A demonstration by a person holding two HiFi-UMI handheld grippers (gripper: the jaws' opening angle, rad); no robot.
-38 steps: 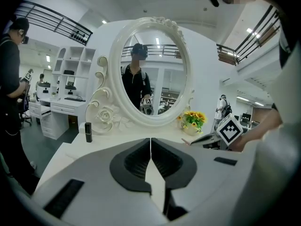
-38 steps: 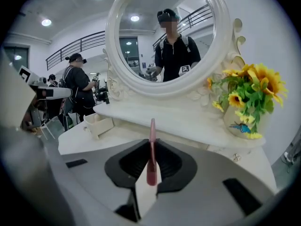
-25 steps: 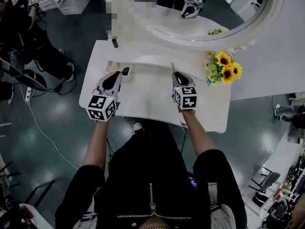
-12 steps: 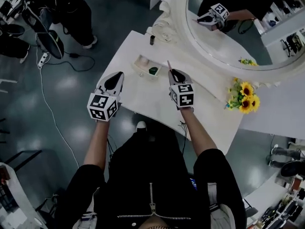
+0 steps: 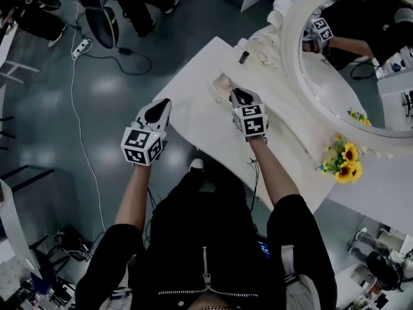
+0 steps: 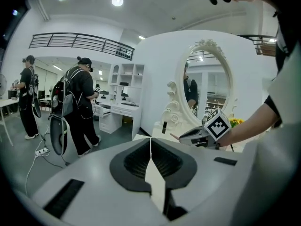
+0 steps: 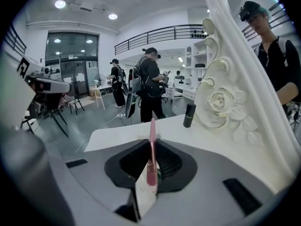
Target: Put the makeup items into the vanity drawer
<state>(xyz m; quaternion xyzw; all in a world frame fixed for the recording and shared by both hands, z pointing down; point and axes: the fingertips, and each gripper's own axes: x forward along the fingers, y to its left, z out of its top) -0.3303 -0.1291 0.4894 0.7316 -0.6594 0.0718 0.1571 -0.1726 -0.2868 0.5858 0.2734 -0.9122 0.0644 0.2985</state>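
My right gripper [image 5: 239,96] is shut on a thin pink makeup pencil [image 7: 151,150] that sticks out past its jaws. It hovers over the white vanity table [image 5: 193,95], right at the small open drawer [image 5: 221,85] on the tabletop. A black lipstick tube [image 5: 244,57] stands upright by the mirror's carved base, also visible from the right gripper [image 7: 189,115]. At the table's left edge, my left gripper [image 5: 157,110] is shut and holds nothing; its jaws meet [image 6: 150,147]. The left gripper view shows the right gripper [image 6: 201,135] ahead to the right.
An oval mirror [image 5: 352,63] in an ornate white frame [image 7: 221,102] rises at the table's back. Yellow sunflowers [image 5: 345,161] stand at the far right. People with backpacks [image 6: 77,107] stand on the floor to the left, with cables [image 5: 77,95] there.
The head view has swung left. My right gripper has come up to the small drawer with the pencil. My left gripper has drifted out to the table's left edge.
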